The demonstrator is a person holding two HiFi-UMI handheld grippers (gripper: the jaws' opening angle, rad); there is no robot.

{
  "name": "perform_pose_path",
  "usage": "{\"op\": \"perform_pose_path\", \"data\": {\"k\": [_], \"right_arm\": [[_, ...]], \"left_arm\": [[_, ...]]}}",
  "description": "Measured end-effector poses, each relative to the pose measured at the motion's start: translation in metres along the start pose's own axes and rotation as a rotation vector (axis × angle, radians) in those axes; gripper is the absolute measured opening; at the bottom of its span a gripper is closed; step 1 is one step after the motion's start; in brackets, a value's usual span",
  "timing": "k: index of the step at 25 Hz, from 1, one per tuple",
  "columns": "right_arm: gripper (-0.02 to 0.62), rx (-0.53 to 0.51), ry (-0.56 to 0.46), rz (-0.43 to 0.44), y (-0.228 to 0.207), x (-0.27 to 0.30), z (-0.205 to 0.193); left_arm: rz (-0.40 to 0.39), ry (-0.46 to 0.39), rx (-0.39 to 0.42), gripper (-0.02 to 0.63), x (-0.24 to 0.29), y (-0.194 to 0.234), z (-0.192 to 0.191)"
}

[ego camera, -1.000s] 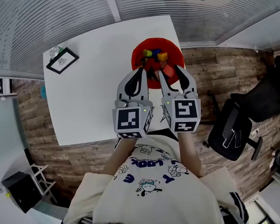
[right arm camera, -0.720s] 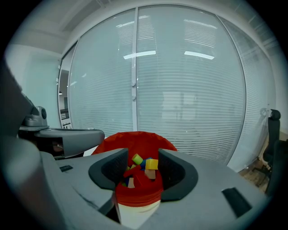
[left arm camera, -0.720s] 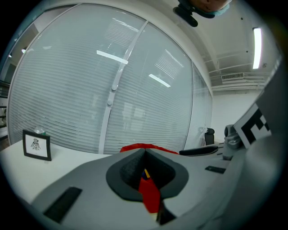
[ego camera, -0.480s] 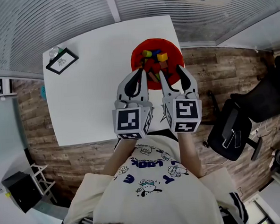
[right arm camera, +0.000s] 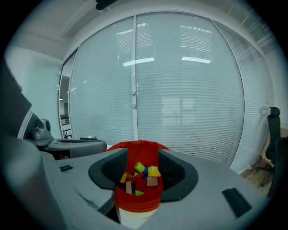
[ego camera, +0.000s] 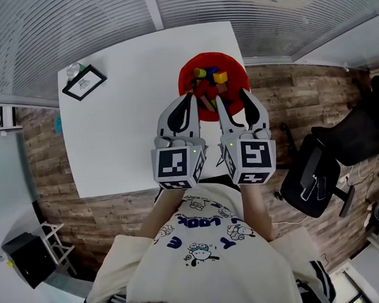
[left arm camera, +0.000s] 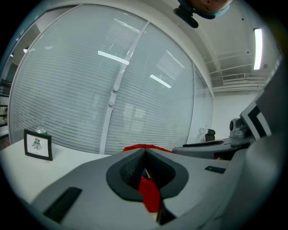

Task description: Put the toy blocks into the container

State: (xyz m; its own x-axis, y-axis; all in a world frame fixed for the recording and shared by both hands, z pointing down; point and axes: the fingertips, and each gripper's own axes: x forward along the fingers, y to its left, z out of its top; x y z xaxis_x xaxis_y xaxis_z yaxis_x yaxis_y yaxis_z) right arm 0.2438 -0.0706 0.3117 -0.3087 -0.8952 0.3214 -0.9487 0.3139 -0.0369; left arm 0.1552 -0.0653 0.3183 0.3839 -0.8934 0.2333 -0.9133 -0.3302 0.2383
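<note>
Since a second ago a red block that showed between the jaws of the right gripper is gone from there, and that gripper has drawn back slightly toward the person. On the far left corner of the white worktop stands a small frame, well apart from the work. The left gripper is clenched and empty, its tips just short of the container's near rim. The red container lies straight ahead of both grippers at the worktop's right edge, with the blocks heaped inside. No block shows loose on the worktop, so the task looks about done. The right gripper is released, empty, and the nearer one, its jaws spread at the rim. Beyond are a wooden floor, a chair and blinds.
</note>
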Motion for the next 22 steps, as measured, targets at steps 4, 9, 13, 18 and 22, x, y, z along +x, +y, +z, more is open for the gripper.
{"op": "perform_pose_path", "data": {"k": [4, 9, 13, 18, 22], "right_arm": [[0.194, -0.002, -0.015, 0.01, 0.005, 0.0, 0.005], [0.148, -0.004, -0.044, 0.005, 0.011, -0.001, 0.013], [0.141, -0.007, -0.045, 0.006, 0.015, 0.001, 0.015], [0.133, -0.005, -0.038, 0.004, 0.019, 0.002, 0.013], [0.13, -0.007, -0.032, -0.001, 0.021, 0.001, 0.011]], "left_arm": [[0.003, -0.002, -0.002, 0.031, -0.002, 0.003, 0.001], [0.011, -0.008, 0.0, 0.031, -0.005, 0.009, 0.005], [0.016, -0.014, 0.004, 0.031, -0.007, 0.014, 0.008], [0.012, -0.013, 0.005, 0.031, -0.009, 0.016, 0.009], [0.0, -0.018, 0.006, 0.031, -0.01, 0.016, 0.01]]}}
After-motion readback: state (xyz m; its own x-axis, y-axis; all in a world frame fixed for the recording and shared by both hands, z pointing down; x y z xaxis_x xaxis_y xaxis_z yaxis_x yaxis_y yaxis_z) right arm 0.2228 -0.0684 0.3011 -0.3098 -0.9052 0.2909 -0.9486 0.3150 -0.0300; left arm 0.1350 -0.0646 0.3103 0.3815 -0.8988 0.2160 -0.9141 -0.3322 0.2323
